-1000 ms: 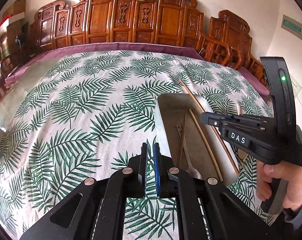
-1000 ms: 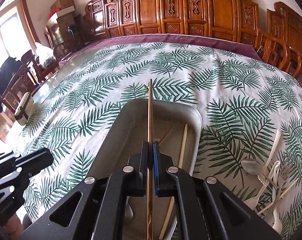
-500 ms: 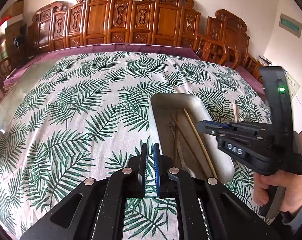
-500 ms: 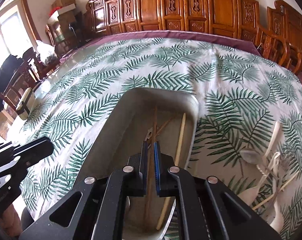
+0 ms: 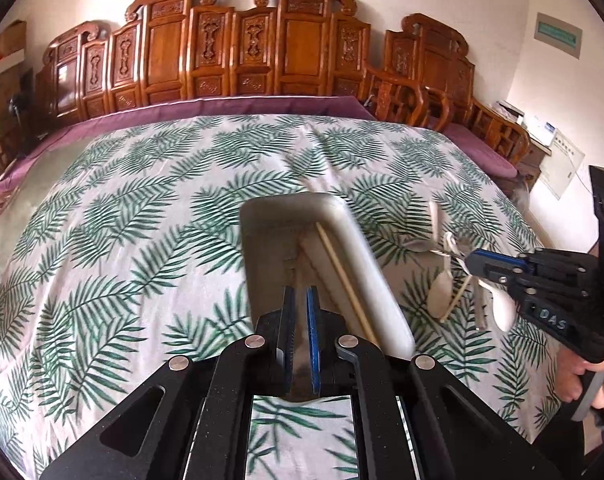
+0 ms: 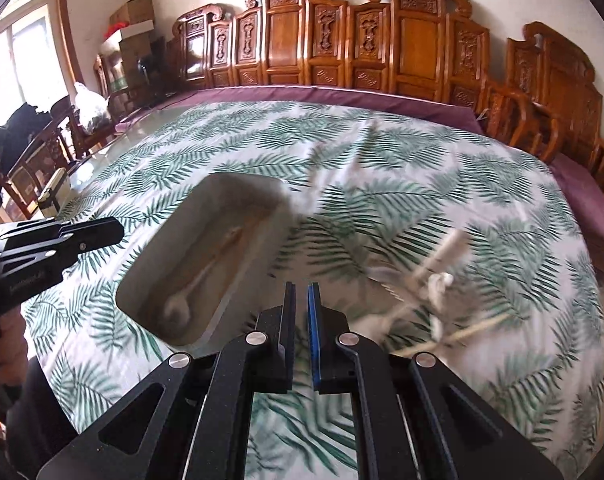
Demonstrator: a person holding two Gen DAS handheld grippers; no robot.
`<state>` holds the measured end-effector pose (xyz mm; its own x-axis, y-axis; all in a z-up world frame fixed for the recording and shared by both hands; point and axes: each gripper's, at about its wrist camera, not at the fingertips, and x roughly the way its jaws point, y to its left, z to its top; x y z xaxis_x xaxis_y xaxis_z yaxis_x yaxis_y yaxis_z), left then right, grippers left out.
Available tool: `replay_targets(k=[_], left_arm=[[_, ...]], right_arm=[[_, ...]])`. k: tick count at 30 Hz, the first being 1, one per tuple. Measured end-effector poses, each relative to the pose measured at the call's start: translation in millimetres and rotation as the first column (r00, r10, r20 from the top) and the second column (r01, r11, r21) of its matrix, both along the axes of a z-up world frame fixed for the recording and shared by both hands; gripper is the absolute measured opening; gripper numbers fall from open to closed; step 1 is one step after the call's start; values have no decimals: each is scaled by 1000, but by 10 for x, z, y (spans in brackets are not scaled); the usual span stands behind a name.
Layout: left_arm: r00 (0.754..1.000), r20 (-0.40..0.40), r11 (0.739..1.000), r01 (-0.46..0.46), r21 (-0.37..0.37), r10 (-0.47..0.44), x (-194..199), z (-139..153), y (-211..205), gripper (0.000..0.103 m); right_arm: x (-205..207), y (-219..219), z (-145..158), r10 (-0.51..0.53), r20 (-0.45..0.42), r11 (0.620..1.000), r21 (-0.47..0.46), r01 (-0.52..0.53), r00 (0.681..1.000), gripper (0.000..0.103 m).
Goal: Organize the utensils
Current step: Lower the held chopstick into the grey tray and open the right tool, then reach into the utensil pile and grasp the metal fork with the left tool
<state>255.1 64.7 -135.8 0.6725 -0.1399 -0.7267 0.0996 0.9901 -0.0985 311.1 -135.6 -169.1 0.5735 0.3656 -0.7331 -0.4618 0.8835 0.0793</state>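
A grey metal tray [image 5: 366, 248] [image 6: 237, 184] lies on the leaf-print tablecloth and holds chopsticks [image 5: 340, 270] and a spoon [image 6: 189, 292]. My left gripper [image 5: 300, 300] is nearly shut, empty, just over the tray's near end. My right gripper [image 6: 301, 300] is nearly shut and empty, to the right of the tray; it shows in the left wrist view [image 5: 478, 260] above a loose pile of white spoons [image 5: 440, 294], chopsticks and a fork. That pile [image 6: 442, 280] is blurred in the right wrist view.
The leaf-print cloth [image 5: 141, 220] covers a large round table. Carved wooden chairs [image 5: 237, 52] line the far edge. My left gripper also shows at the left of the right wrist view [image 6: 81, 236].
My right gripper let go of the chopstick, which now lies in the tray, and swung right toward the loose utensils. My left gripper moved right, over the tray's near end.
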Motion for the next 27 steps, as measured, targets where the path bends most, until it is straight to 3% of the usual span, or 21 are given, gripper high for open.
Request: replay_targets(k=[12,14,27], left_arm=[[996,-4,996,87,10,-87,18,6,-593,5],[995,-10,995,100,10,-100,23,-13,-694,5],[982,-68,983,182,36,-179,118,-216,-1276,5]], right_arm=[[-148,-857,-48,-85,13,995,-44,86,996,8],[-145,-981,-88,-99,8,994,-44,100,995,13],[-64,-1398,-390,-157,-43,988,-23,156,987,15]])
